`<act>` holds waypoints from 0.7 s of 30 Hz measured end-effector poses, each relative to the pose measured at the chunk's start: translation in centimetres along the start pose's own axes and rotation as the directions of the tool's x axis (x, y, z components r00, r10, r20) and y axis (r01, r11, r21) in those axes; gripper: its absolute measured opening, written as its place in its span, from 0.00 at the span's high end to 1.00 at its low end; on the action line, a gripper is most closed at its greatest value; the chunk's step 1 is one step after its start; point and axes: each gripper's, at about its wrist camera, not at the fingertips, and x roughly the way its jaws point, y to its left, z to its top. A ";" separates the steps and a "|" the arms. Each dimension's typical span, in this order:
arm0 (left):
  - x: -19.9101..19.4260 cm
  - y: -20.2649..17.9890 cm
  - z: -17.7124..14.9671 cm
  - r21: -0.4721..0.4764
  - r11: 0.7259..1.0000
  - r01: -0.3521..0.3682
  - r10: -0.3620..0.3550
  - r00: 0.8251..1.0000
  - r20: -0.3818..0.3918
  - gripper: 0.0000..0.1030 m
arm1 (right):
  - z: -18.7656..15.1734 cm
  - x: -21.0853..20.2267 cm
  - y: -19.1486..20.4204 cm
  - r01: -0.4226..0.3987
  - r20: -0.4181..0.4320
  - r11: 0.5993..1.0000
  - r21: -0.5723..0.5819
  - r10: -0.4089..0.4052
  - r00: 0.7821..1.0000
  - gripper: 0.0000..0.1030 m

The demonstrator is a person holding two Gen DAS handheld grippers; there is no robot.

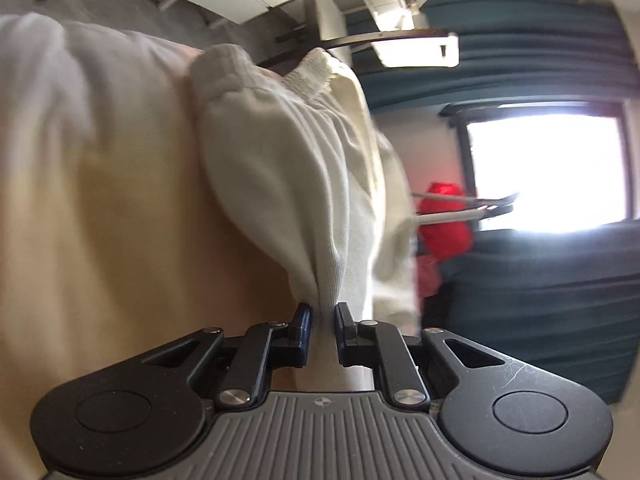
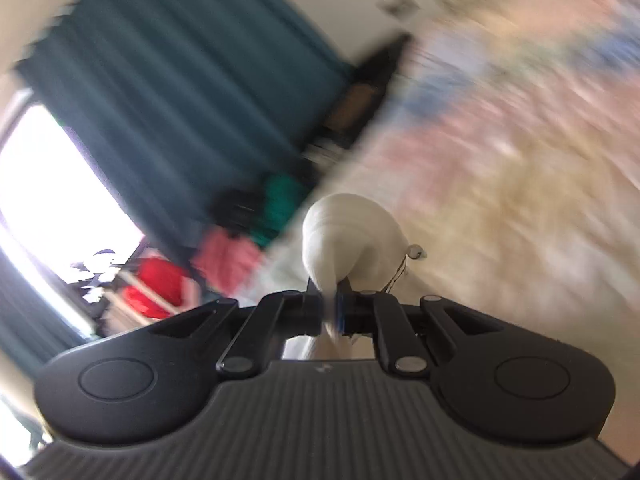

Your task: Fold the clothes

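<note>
A cream-white knitted garment (image 1: 304, 184) with a ribbed cuff at its far end hangs bunched in front of my left gripper (image 1: 323, 312), whose jaws are shut on a pinch of the fabric. In the right wrist view, my right gripper (image 2: 329, 300) is shut on another bunch of the same white garment (image 2: 344, 236), which bulges just beyond the fingertips. A small metal-tipped drawstring (image 2: 414, 252) dangles beside that bunch. The right wrist view is heavily blurred.
A pale cream surface (image 1: 100, 200) fills the left of the left wrist view. Dark teal curtains (image 2: 180, 80) and a bright window (image 1: 548, 168) stand behind. Red cloth (image 1: 444, 216) on a white rack (image 2: 144, 296) and a pink and green pile (image 2: 256, 232) lie beyond.
</note>
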 end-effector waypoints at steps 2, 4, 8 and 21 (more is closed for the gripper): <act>-0.7 -0.1 -0.2 0.041 0.998 -0.050 0.049 0.998 0.031 0.99 | -1.2 -0.6 -4.0 0.071 -0.033 0.997 -0.004 -0.071 0.997 0.90; -1.3 -0.2 -0.2 0.071 0.994 -0.085 0.081 0.994 0.069 0.97 | -2.2 -0.6 -7.0 0.112 -0.091 0.993 0.030 -0.108 0.990 0.90; -0.3 -0.1 -0.2 0.069 0.988 -0.142 0.140 0.990 0.032 0.87 | -3.3 -0.4 -9.4 0.147 -0.145 0.982 0.118 -0.130 0.981 0.91; 0.8 1.2 1.5 -0.095 0.991 -0.099 0.104 0.993 0.049 0.24 | -3.2 -0.3 -12.6 0.058 -0.124 0.945 0.321 -0.019 0.992 0.63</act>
